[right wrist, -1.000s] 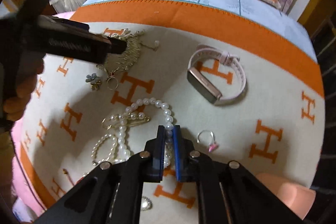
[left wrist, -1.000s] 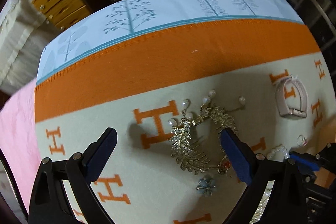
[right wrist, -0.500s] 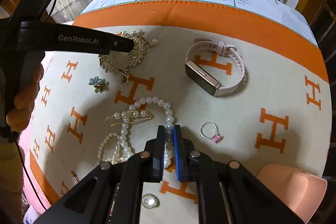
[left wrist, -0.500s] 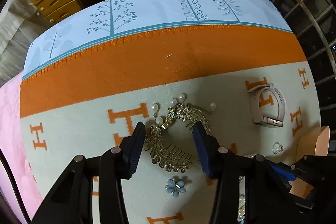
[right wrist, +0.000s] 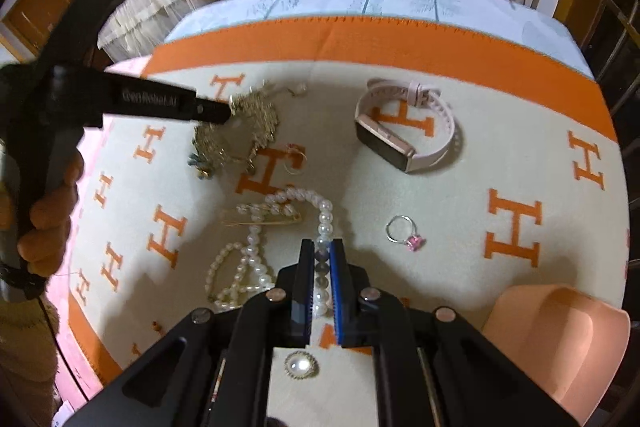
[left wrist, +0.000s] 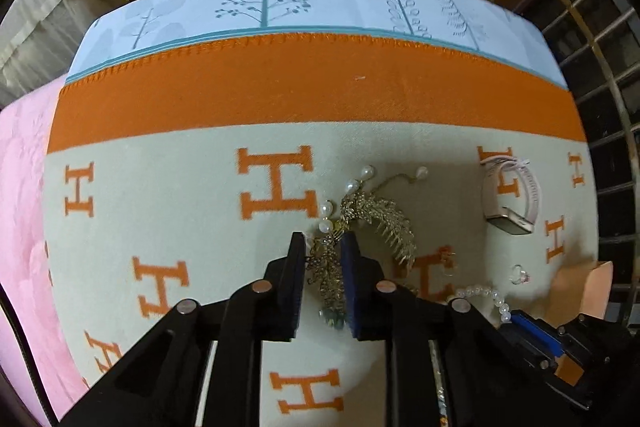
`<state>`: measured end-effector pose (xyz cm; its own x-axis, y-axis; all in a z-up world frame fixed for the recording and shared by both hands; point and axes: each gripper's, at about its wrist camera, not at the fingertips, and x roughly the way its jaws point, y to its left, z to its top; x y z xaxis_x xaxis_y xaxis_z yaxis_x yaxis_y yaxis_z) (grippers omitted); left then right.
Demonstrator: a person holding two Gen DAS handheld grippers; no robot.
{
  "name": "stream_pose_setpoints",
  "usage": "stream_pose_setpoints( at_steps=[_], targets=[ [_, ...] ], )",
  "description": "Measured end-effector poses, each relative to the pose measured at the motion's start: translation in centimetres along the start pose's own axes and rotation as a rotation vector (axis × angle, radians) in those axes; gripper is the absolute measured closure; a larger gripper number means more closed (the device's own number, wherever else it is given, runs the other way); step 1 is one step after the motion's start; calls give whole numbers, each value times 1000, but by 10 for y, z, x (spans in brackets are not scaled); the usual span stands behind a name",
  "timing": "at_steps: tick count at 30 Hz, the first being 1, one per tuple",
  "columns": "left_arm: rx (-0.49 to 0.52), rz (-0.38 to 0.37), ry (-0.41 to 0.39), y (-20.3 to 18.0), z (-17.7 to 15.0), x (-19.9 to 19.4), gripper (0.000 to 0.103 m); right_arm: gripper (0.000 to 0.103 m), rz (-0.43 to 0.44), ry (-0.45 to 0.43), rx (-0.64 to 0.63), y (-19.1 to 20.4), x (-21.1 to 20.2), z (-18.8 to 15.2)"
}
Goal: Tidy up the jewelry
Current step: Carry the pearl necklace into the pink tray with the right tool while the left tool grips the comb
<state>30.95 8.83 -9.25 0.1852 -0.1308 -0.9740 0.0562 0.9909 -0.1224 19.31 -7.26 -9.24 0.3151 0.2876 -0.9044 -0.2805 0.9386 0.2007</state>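
The left gripper (left wrist: 323, 259) points steeply down at the gold comb (left wrist: 372, 223), which lies on the blanket (left wrist: 160, 163) covering a bed, roughly midway across it and just short of the orange band at the far side. The comb's leafy end runs back between the fingers (left wrist: 297, 267), its long axis nearly in line with them, while the toothed arc and the pearl sprigs fan out ahead and to the right. The left jaws are closing, with that leafy end between them; the pads look close against it, though the frames do not settle whether they press yet. A small blue flower piece (left wrist: 334, 319) sits deeper in the same gap, so it may be caught along with the comb.

The right gripper (right wrist: 320, 259) is clamped on the pearl necklace (right wrist: 320, 223), whose strand runs straight back between its fingers (right wrist: 306, 279) and loops left toward a pearl pin (right wrist: 262, 217). The necklace lies nearer the near edge of the blanket. A ring (right wrist: 404, 233) lies just right of it, a watch (right wrist: 404, 135) farther toward the orange band, and a peach tray (right wrist: 560, 339) sits at the near right corner.

The tray is likely the destination; the right gripper is much nearer it than the left.
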Motion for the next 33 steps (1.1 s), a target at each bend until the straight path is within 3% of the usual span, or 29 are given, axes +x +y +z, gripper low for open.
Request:
stream_pose_setpoints(
  at_steps=[5, 11, 15, 21, 23, 25, 33],
  targets=[
    [3, 15, -65, -4, -8, -34, 99, 96, 10, -87, 2, 3, -38, -6],
    [13, 8, -114, -14, -18, -62, 99, 96, 12, -171, 14, 1, -80, -12],
    [9, -29, -93, -11, -23, -64, 98, 96, 3, -225, 22, -7, -110, -24],
    [-23, -39, -47, -2, -37, -48, 71, 96, -7, -297, 50, -24, -153, -46],
    [-34, -38, -48, 1, -41, -46, 53, 96, -18, -308, 55, -29, -161, -51],
    [-36, -25, -63, 2, -43, -47, 45, 96, -37, -315, 65, -34, -166, -59],
    [-39, -10, -55, 2, -47, -45, 43, 95, -112, -266, 135, -59, -153, -80]
  ],
)
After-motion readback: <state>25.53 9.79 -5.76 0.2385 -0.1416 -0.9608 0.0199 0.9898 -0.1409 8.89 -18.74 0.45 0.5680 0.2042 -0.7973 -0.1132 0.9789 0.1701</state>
